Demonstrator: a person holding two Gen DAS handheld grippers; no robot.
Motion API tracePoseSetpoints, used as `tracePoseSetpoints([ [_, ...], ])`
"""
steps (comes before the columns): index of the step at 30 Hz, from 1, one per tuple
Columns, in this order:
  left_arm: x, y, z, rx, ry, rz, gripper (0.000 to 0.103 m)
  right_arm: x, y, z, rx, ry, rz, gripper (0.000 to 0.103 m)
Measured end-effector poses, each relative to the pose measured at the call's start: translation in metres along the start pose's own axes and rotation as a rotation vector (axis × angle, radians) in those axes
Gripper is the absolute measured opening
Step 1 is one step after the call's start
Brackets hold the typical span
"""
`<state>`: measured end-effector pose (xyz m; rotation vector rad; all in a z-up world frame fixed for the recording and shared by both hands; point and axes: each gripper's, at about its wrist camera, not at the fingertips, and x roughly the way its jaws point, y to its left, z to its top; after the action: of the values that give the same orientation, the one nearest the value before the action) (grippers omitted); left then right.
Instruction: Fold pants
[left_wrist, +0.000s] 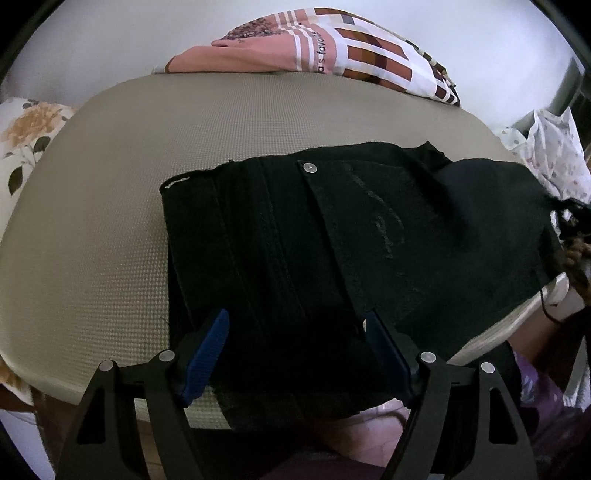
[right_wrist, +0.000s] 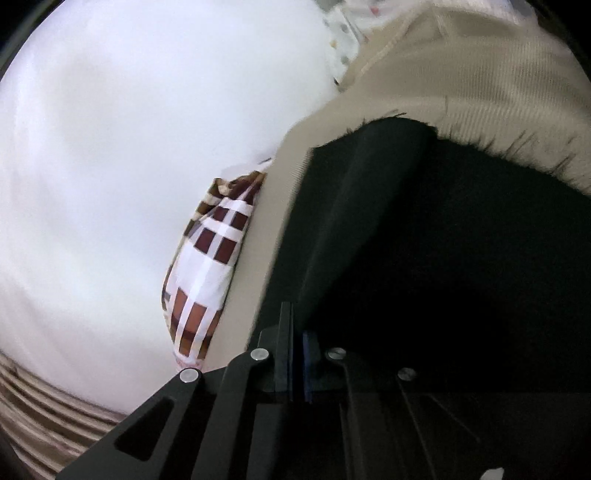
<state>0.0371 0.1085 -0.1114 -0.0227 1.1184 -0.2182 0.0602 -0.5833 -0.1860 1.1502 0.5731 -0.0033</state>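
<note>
The black pants (left_wrist: 332, 236) lie folded on the tan counter (left_wrist: 110, 206), their waistband with its metal button (left_wrist: 309, 168) at the far side and the long axis running from there back toward the left hand-held gripper (left_wrist: 295, 354). That gripper hangs straight over the near edge of the cloth, fingers spread wide, pinching nothing. The right hand-held gripper (right_wrist: 297, 354) is pressed together off at the frayed hem (right_wrist: 498, 147) end (whether cloth is caught between its pads, I cannot tell). The left looks nearer for gripping the near edge.
</note>
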Motion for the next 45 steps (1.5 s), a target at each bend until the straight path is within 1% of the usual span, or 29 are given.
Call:
tracePoseSetpoints([
  [1, 0.0, 0.0, 0.0, 0.005, 0.002, 0.003, 0.077, -0.009, 0.009, -0.003, -0.019, -0.007, -0.012, 0.005],
  [3, 0.0, 0.0, 0.001, 0.023, 0.009, 0.017, 0.077, -0.032, 0.016, -0.012, -0.07, -0.016, -0.067, 0.005],
  [4, 0.0, 0.0, 0.001, 0.028, 0.012, 0.017, 0.077, -0.041, 0.011, -0.015, -0.075, -0.012, -0.094, 0.005],
  [6, -0.001, 0.0, -0.002, 0.046, 0.014, 0.016, 0.077, -0.053, -0.007, -0.023, -0.045, 0.013, -0.139, 0.005],
  [8, 0.0, 0.0, -0.002, 0.066, 0.015, 0.024, 0.077, -0.048, -0.032, -0.031, 0.008, 0.05, -0.19, 0.005],
  [9, 0.0, 0.0, -0.002, 0.075, 0.014, 0.027, 0.077, -0.048, -0.045, -0.034, 0.05, 0.061, -0.19, 0.005],
  [10, 0.0, 0.0, -0.002, 0.083, 0.013, 0.035, 0.077, -0.049, -0.06, -0.038, 0.105, 0.067, -0.172, 0.003],
  [11, 0.0, 0.001, -0.002, 0.087, 0.012, 0.048, 0.077, -0.056, -0.071, -0.04, 0.131, 0.054, -0.144, 0.002],
  [13, -0.003, 0.004, -0.001, 0.077, 0.003, 0.054, 0.077, -0.059, -0.073, -0.042, 0.141, 0.041, -0.128, 0.003],
  [15, -0.009, 0.011, -0.001, 0.038, -0.022, 0.049, 0.077, -0.062, -0.074, -0.042, 0.138, 0.038, -0.117, 0.003],
  [17, -0.02, 0.022, -0.001, -0.031, -0.049, 0.013, 0.077, -0.069, -0.077, -0.041, 0.161, 0.034, -0.086, 0.003],
  [18, -0.026, 0.029, -0.002, -0.081, -0.065, -0.017, 0.077, -0.072, -0.078, -0.041, 0.163, 0.03, -0.075, 0.003],
  [20, -0.038, 0.045, -0.004, -0.172, -0.082, -0.049, 0.077, -0.077, -0.079, -0.043, 0.146, 0.028, -0.083, 0.003],
  [22, -0.049, 0.066, -0.008, -0.266, -0.084, -0.082, 0.077, -0.079, -0.085, -0.046, 0.156, 0.035, -0.084, 0.003],
  [24, -0.062, 0.087, -0.018, -0.343, -0.107, -0.143, 0.077, -0.077, -0.091, -0.048, 0.162, 0.039, -0.08, 0.003],
  [25, -0.065, 0.095, -0.021, -0.364, -0.098, -0.157, 0.077, -0.076, -0.092, -0.049, 0.165, 0.035, -0.07, 0.003],
  [26, -0.066, 0.103, -0.026, -0.379, -0.071, -0.169, 0.077, -0.077, -0.092, -0.05, 0.165, 0.034, -0.067, 0.003],
  [28, -0.068, 0.107, -0.033, -0.38, -0.049, -0.202, 0.077, -0.073, -0.087, -0.05, 0.15, 0.037, -0.079, 0.003],
  [31, -0.066, 0.095, -0.039, -0.341, -0.019, -0.29, 0.076, -0.069, -0.084, -0.051, 0.147, 0.04, -0.084, 0.003],
  [32, -0.061, 0.088, -0.04, -0.316, 0.005, -0.304, 0.076, -0.068, -0.083, -0.051, 0.153, 0.039, -0.082, 0.003],
  [34, -0.051, 0.074, -0.041, -0.278, 0.039, -0.293, 0.076, -0.067, -0.083, -0.052, 0.159, 0.037, -0.083, 0.003],
  [38, -0.037, 0.061, -0.046, -0.296, 0.066, -0.409, 0.075, -0.067, -0.081, -0.052, 0.151, 0.039, -0.09, 0.003],
  [39, -0.036, 0.058, -0.048, -0.296, 0.075, -0.416, 0.069, -0.067, -0.081, -0.052, 0.153, 0.039, -0.091, 0.003],
  [40, -0.034, 0.053, -0.047, -0.285, 0.083, -0.386, 0.063, -0.066, -0.081, -0.052, 0.155, 0.038, -0.09, 0.003],
  [41, -0.033, 0.047, -0.048, -0.252, 0.091, -0.322, 0.037, -0.066, -0.081, -0.052, 0.157, 0.038, -0.089, 0.003],
  [42, -0.033, 0.043, -0.049, -0.232, 0.101, -0.287, 0.034, -0.066, -0.081, -0.052, 0.159, 0.038, -0.089, 0.003],
  [44, -0.032, 0.044, -0.046, -0.256, 0.097, -0.286, 0.033, -0.065, -0.081, -0.052, 0.159, 0.038, -0.089, 0.003],
  [45, -0.034, 0.041, -0.043, -0.243, 0.09, -0.27, 0.033, -0.064, -0.081, -0.052, 0.158, 0.038, -0.089, 0.003],
])
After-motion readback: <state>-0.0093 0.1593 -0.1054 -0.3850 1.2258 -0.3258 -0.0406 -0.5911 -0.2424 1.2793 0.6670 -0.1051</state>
